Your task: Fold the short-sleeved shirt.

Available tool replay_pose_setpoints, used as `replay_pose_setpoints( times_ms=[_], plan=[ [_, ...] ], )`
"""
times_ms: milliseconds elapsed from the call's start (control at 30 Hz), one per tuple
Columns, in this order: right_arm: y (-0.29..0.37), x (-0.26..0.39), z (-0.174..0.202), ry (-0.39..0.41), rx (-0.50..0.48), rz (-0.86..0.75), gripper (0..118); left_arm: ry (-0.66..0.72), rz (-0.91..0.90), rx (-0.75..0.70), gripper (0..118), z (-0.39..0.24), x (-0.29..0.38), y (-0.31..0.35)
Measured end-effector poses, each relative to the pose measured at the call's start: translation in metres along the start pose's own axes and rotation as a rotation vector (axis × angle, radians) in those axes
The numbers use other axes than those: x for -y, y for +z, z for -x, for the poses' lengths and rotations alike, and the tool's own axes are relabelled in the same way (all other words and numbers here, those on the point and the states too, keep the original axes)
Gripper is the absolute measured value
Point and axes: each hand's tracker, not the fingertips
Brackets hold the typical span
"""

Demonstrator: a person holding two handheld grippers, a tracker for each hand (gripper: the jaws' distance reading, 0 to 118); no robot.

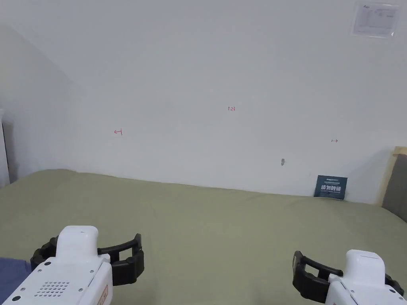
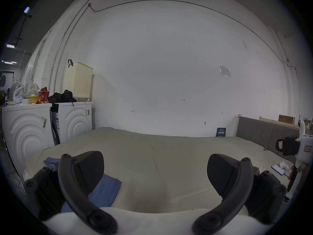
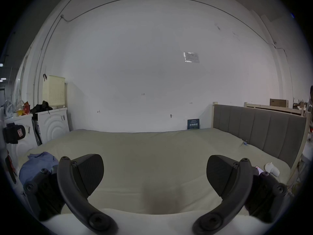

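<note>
Over a big bed (image 1: 206, 222) with a pale green sheet, held up side by side: left gripper (image 2: 155, 172) and right gripper (image 3: 155, 172). Both wide open, jaws far apart, nothing between them. Both up in the air, not touching the sheet. Also seen low down in the head view, left gripper (image 1: 89, 254) near the bottom left, right gripper (image 1: 342, 270) near the bottom right, well apart from each other.

Off to the left on the bed, near its edge: blue short-sleeved shirt (image 3: 39, 164), lying soft and bunched, not flat. Seen too as a blue patch (image 2: 105, 190) just behind the left gripper's left jaw, and as a small blue corner (image 1: 12, 274) at the bottom left of the head view. Not touched by either gripper.

Behind the bed: plain white wall (image 1: 206, 79) with a few tiny marks and a clear-covered paper (image 1: 375, 19) high on the right. Small dark card (image 1: 330, 186) leaning where the wall meets the bed. At the right end of the bed: grey padded headboard (image 3: 257, 128). Near that end on the sheet: a phone (image 2: 277, 169) and a small white thing (image 3: 271, 168), just beside each other.

Past the left end of the bed: two white washing machines (image 2: 74, 120) side by side, dark clothes (image 2: 61, 96) piled on top, and a cream basket (image 2: 77, 80) standing by the wall.
</note>
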Motion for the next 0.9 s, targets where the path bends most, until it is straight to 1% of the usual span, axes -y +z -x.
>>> replay_pose_setpoints(
  times_ms=[133,467,633,733,900],
  plan=[
    [0.0018,-0.0015,0.0023,0.030,0.007,-0.009,118,-0.012,0.008,-0.006,118,0.0042,0.0042,-0.0058],
    [0.0016,-0.0026,0.0003,0.028,0.005,0.003,118,-0.021,0.007,0.000,118,0.0016,0.0047,-0.0037],
    [0.0042,-0.0031,0.0002,0.039,0.001,-0.013,118,-0.026,0.007,0.003,118,0.0005,0.0022,-0.0020],
    [0.0033,-0.0036,0.0005,0.061,0.003,-0.010,118,-0.028,0.012,-0.002,118,0.0015,0.0033,-0.0041],
    [0.0026,-0.0030,0.0004,0.059,-0.005,-0.001,118,-0.021,0.022,-0.005,118,0.0027,0.0051,-0.0063]
  ],
)
